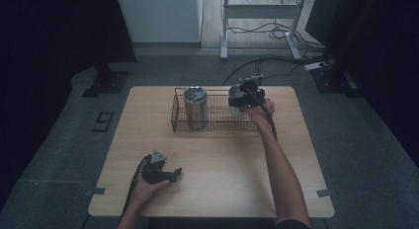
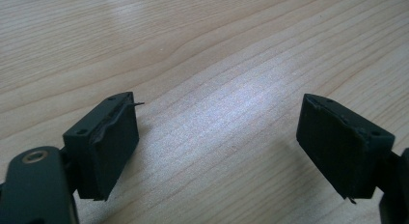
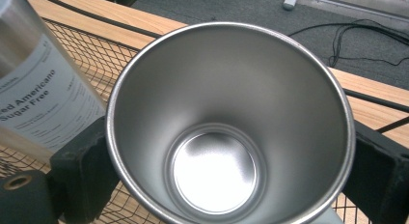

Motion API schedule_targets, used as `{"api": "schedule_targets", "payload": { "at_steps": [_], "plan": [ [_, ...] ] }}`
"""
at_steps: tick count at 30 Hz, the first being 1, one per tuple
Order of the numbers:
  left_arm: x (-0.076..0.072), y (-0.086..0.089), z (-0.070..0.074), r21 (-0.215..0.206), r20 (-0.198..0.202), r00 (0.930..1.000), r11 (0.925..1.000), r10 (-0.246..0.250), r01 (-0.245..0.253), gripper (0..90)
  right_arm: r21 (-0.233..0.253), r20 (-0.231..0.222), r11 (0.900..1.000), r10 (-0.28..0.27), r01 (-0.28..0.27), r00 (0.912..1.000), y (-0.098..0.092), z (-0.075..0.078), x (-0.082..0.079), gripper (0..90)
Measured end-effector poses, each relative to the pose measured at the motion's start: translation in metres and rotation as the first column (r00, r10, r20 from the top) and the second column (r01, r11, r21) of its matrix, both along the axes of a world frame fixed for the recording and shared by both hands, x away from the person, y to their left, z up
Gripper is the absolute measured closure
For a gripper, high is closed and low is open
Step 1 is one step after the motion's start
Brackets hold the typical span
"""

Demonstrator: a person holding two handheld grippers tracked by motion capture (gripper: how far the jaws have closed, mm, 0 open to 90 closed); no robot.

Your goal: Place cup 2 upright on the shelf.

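A: Our fingers (image 2: pixel 103 147) on the left gripper (image 1: pixel 163 173) stand wide apart with nothing between them, just bare wood grain of the tabletop (image 2: pixel 226 55) showing through the gap.

B: Agreed. From above we see that gripper resting low at the near left of the tabletop (image 1: pixel 212 155), held in the left hand (image 1: pixel 146 187), with its grey three-cornered plate on top.

A: And the right gripper (image 1: pixel 245 95)?

B: Its fingers (image 3: pixel 79 173) are closed against the two sides of an open steel cup (image 3: pixel 230 122); we look straight down into the cup's empty, shiny inside, and the black pads press on its outer wall left and right.

A: Where do we place that cup (image 1: pixel 236 97) in the scene?

B: At the far right end of the black wire basket (image 1: pixel 215 121), which sits on the far half of the tabletop. Whether the cup rests on the basket's floor or is held just above it, we cannot tell.

A: There's a second vessel.

B: Yes, a taller steel tumbler (image 1: pixel 195 106) stands upright in the left part of the basket. In the right gripper view this tumbler (image 3: pixel 38 84) is just beside the cup and carries a white label reading "Americano" and "Sugar Free".
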State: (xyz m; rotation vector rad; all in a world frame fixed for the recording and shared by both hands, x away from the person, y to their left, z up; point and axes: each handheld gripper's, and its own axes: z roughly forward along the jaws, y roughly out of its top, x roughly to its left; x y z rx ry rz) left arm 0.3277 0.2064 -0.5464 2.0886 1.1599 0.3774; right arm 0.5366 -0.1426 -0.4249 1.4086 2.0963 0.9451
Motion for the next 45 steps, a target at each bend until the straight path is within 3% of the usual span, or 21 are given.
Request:
{"api": "schedule_targets", "payload": {
  "at_steps": [26,45],
  "plan": [
    [0.0,-0.001,0.0,0.009,0.004,0.9999,0.9999,-0.01,0.01,14.9,-0.028,-0.049,1.0,-0.013,0.012,0.9987,0.002,-0.028,0.013,6.7],
    [0.0,-0.001,0.0,0.008,0.003,1.0,0.9999,-0.009,0.009,14.9,-0.088,-0.098,0.996,-0.018,0.01,0.995,0.003,-0.046,0.019,6.6]
  ]
}}
